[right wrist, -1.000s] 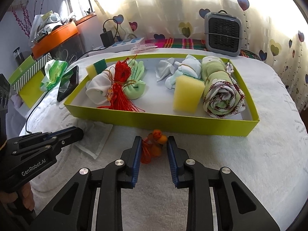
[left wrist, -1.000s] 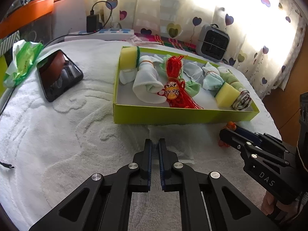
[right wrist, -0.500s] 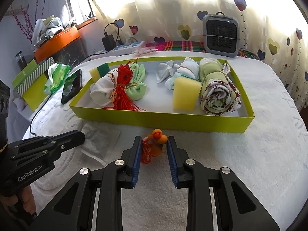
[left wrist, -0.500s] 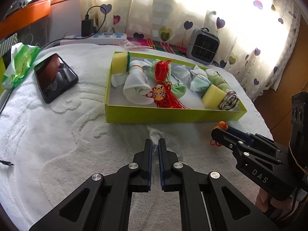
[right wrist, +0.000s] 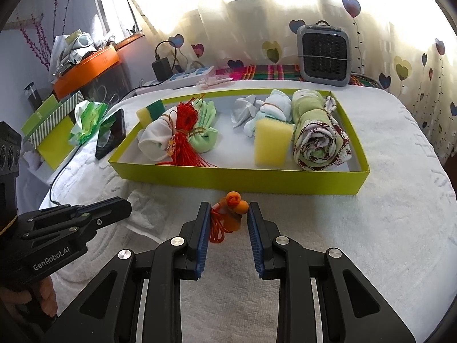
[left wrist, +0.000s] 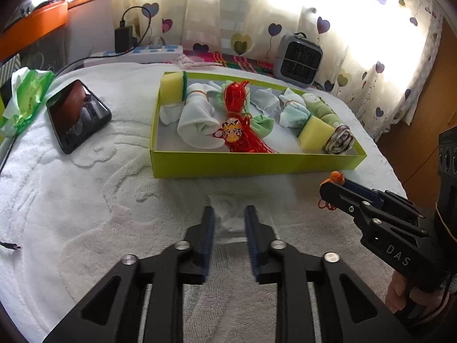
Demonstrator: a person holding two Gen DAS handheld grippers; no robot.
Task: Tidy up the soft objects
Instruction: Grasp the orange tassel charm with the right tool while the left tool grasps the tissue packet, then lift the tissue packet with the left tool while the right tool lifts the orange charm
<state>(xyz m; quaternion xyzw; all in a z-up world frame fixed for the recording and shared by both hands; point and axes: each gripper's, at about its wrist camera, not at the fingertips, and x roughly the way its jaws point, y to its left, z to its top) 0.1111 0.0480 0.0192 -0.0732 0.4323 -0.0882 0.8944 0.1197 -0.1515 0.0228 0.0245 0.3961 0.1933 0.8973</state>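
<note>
On the white towel-covered worktop (left wrist: 71,200), near its front edge, we see 1 white cloth (left wrist: 228,217) lying flat betw. the jaws of our left gripper (left wrist: 228,214); those jaws are opening, blurred, pads off the cloth. Our right gripper (right wrist: 228,217) sits just right of it w/ jaws clenched on 1 small orange toy (right wrist: 232,211), red cord trailing at the left pad. Behind both, toward the worktop's far edge, stands 1 lime-green tray (right wrist: 242,181). Inside we count 2 yellow sponges (right wrist: 271,143), 1 red tassel ornament (right wrist: 185,131), 1 rolled patterned towel (right wrist: 317,145), plus several rolled pale cloths, approx. five, hard to separate. At the worktop's left edge: 1 phone (left wrist: 77,114), 1 green tissue pack (left wrist: 25,97). At the back edge: 1 grey heater (right wrist: 324,54), 1 power strip (left wrist: 137,55).
</note>
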